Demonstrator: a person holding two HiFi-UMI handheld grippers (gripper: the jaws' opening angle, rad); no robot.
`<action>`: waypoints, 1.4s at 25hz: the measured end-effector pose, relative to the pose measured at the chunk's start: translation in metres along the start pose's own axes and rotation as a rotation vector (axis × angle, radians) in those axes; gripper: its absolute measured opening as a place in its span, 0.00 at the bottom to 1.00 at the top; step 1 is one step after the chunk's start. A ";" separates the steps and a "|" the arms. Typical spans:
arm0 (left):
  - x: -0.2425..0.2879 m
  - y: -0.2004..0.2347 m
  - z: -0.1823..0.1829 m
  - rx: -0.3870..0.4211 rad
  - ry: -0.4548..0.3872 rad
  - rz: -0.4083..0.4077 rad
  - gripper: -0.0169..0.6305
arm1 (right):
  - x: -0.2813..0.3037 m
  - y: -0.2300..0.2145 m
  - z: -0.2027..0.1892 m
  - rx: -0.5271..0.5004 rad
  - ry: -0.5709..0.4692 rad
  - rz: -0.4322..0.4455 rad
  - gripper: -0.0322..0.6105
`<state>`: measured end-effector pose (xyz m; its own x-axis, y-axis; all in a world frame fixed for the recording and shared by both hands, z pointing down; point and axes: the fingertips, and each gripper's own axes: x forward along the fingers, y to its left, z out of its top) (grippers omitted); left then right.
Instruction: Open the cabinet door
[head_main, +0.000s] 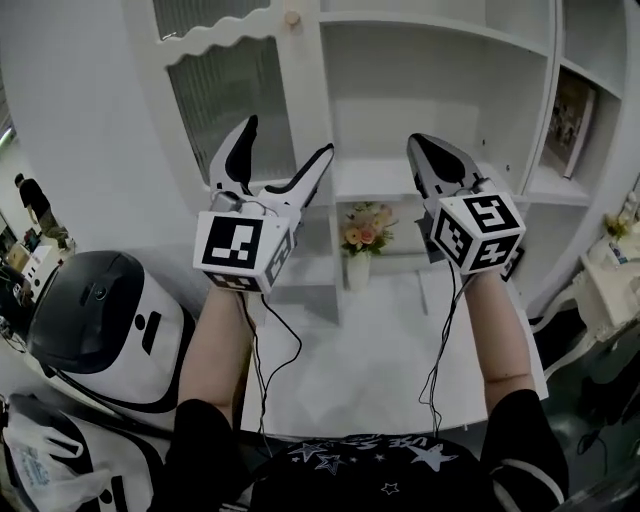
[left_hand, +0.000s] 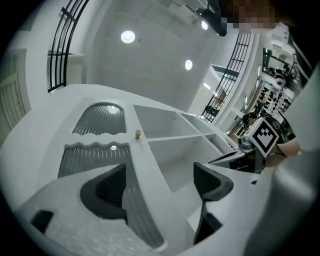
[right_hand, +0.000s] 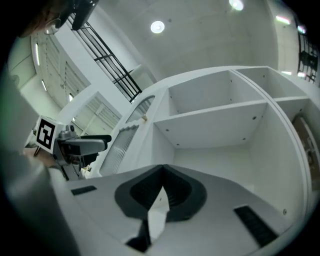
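Head view shows both arms held up in front of a tall white cabinet (head_main: 440, 70) with open shelves. The left tongs (head_main: 289, 137) are released: the two black-lined jaws stand wide apart and nothing is between them. The right tongs (head_main: 420, 145) are clenched, the jaws lie together and hold nothing. The white cabinet door with ribbed glass panels (head_main: 228, 100) is at the left side of the cabinet and looks shut, flat with the cabinet front. Its small round wooden knob (head_main: 292, 17) sits high on the right edge of the door, above the left tongs and well apart from them.

Left gripper view looks along the left tongs (left_hand: 159, 175) to the cabinet door (left_hand: 95, 152); the right edge of the door runs up behind the open jaws, not touching them, and the knob (left_hand: 137, 133) is above. Right gripper view shows the right tongs (right_hand: 161, 175) closed tip to tip before an open shelf compartment, with the cabinet door (right_hand: 120, 147) and the knob (right_hand: 144, 118) to the left.

On a lower shelf stands a white vase with pale flowers (head_main: 362, 240). A white bench (head_main: 380, 360) lies under the arms, a white and black rounded robot (head_main: 100, 320) is at its left, and a framed picture (head_main: 568, 120) leans on a right shelf
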<state>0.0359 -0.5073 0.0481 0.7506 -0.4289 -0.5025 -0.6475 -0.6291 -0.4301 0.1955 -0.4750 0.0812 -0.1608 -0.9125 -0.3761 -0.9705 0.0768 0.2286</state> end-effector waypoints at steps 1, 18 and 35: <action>0.007 0.006 0.006 0.011 -0.021 0.001 0.67 | 0.004 0.000 0.007 -0.010 -0.009 -0.011 0.06; 0.100 0.051 0.067 0.111 -0.156 0.032 0.54 | 0.030 -0.012 0.054 -0.104 -0.056 -0.080 0.06; 0.117 0.076 0.082 0.139 -0.113 0.247 0.24 | 0.015 -0.022 0.057 -0.034 -0.080 -0.038 0.06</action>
<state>0.0639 -0.5520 -0.1042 0.5539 -0.4779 -0.6818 -0.8262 -0.4167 -0.3791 0.2042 -0.4675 0.0194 -0.1396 -0.8792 -0.4556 -0.9697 0.0282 0.2426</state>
